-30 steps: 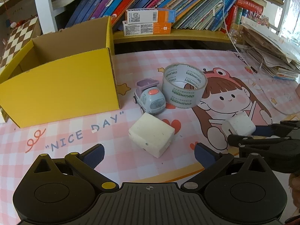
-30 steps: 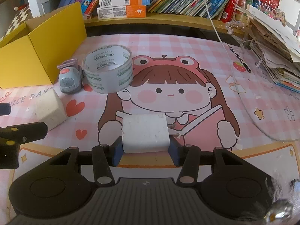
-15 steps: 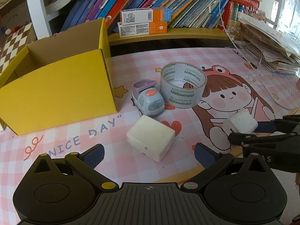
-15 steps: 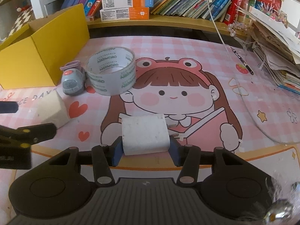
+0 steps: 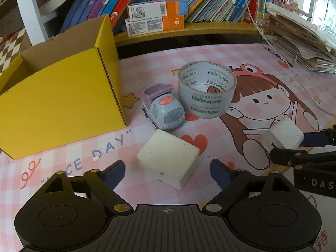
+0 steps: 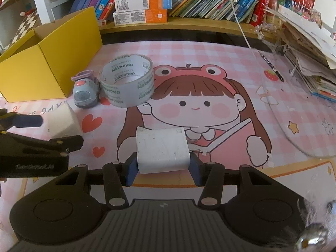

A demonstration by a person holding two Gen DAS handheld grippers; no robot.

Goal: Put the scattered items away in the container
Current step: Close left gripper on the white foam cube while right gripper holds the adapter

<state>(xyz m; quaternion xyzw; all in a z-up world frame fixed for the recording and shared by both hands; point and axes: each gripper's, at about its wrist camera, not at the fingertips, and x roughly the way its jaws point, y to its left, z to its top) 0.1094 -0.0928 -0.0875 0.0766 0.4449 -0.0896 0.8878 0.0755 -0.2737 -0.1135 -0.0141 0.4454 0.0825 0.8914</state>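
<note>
Between closing left gripper (image 5: 167, 173) pads — sponge (image 5: 168, 161)

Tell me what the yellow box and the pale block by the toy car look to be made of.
Yellow box: corrugated cardboard, matte yellow outside, plain brown inside, fluted edge showing. Pale block: probably foam or sponge, matte off-white with dark specks; hard to be sure.
</note>
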